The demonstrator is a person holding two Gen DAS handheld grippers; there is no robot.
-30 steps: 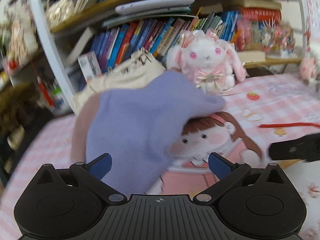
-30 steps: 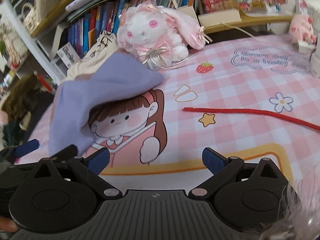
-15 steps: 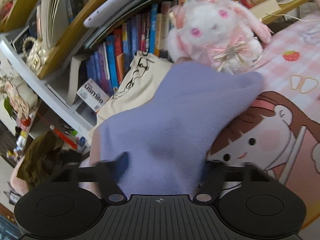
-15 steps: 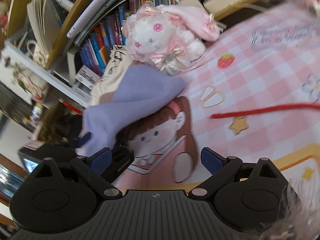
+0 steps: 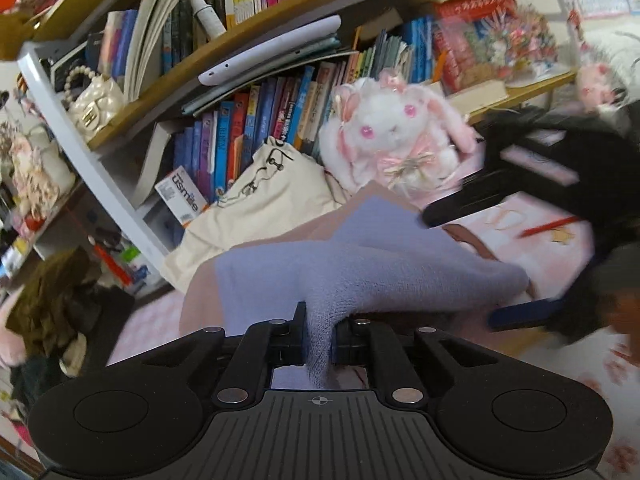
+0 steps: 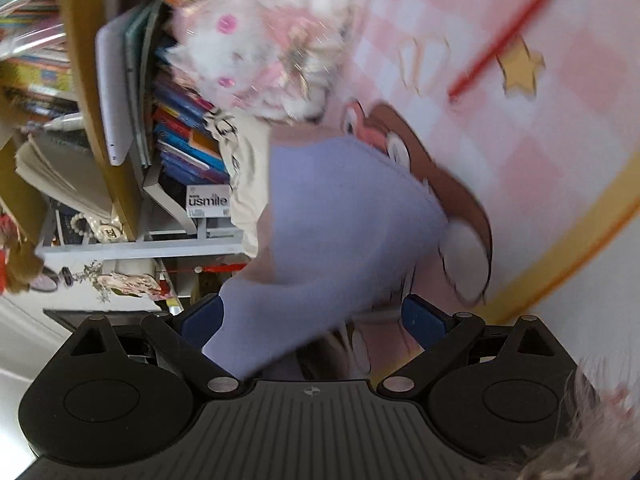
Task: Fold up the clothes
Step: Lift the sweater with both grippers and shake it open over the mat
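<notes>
Lavender garment (image 5: 360,276), lying at the table's (image 6: 560,128) shelf-side edge: left hand-held gripper (image 5: 318,336) closing on a bunched fold, right hand-held gripper (image 6: 312,316) closing slightly, jaws still wide astride it; risk was the thin pinch slipping, or cloth dragging into the plush rabbit (image 5: 394,136).

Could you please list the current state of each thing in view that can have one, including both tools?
Left tool: closing, pinching the lavender cloth.
Right tool: open, closing slightly, cloth between its fingers, not gripped.
Lavender cloth: bunched, one edge pulled up.
Plush bunny: upright against the books.
Cream tote bag: slumped by the shelf.
</notes>
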